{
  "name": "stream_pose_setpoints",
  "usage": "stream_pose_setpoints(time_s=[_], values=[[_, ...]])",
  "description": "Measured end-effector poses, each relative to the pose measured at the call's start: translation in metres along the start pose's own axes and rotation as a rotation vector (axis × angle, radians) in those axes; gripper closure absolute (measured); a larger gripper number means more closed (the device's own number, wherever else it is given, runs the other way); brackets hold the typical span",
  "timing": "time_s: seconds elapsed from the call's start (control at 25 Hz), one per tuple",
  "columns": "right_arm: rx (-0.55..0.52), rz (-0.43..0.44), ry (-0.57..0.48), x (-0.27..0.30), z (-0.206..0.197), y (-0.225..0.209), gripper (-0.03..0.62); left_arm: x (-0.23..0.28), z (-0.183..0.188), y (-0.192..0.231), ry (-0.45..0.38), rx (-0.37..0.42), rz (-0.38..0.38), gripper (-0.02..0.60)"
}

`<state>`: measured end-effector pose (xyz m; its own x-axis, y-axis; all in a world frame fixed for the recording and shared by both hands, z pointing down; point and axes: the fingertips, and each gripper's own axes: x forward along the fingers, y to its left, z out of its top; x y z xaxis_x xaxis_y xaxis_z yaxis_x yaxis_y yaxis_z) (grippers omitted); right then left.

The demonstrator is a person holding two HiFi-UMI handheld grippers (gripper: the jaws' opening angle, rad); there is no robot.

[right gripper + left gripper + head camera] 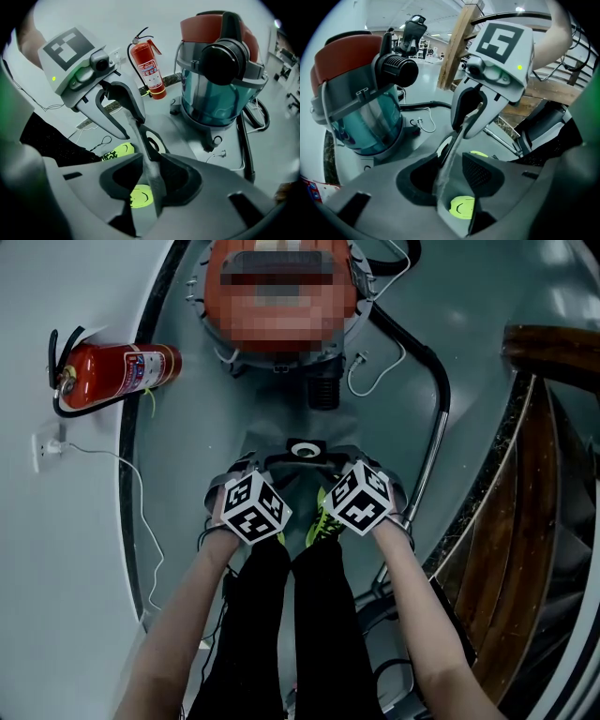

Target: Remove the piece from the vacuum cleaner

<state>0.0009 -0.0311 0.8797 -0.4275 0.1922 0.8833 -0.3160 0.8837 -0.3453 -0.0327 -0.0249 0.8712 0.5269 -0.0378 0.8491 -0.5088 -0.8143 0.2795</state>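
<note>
Seen from my head camera, both forearms reach forward and roughly parallel, wrists close together, marker cubes turned up, above my feet and the grey floor [234,399]. The piece [305,450] is a thin, flat grey plate with a dark frame and a white-ringed hole. It sits between the two claws, already off the vacuum cleaner [220,89], which stands apart on the floor ahead.

The left claw [452,164] straddles one edge of the plate and the right claw [150,168] straddles the opposite edge, tips facing each other. Both claws look released: the jaws stand apart on either side of the plate, and no pad visibly presses on it, so I judge it barely supported.

The piece looks like light, stiff, smooth plastic, likely to slide or twist loose. I judge the best hold is flat across the frame's edge, clear of the ring.
</note>
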Motion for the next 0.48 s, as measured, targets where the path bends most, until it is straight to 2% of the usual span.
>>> stream_pose_setpoints(time_s=[0.28,0.48], values=[[0.039,0.002,0.012,0.001,-0.012,0.003,0.482,0.000,-0.015,-0.008,0.018,-0.011,-0.002,0.422],[0.090,0.003,-0.019,-0.001,-0.014,0.007,0.482,-0.005,-0.021,-0.009,0.017,-0.057,0.009,0.422]])
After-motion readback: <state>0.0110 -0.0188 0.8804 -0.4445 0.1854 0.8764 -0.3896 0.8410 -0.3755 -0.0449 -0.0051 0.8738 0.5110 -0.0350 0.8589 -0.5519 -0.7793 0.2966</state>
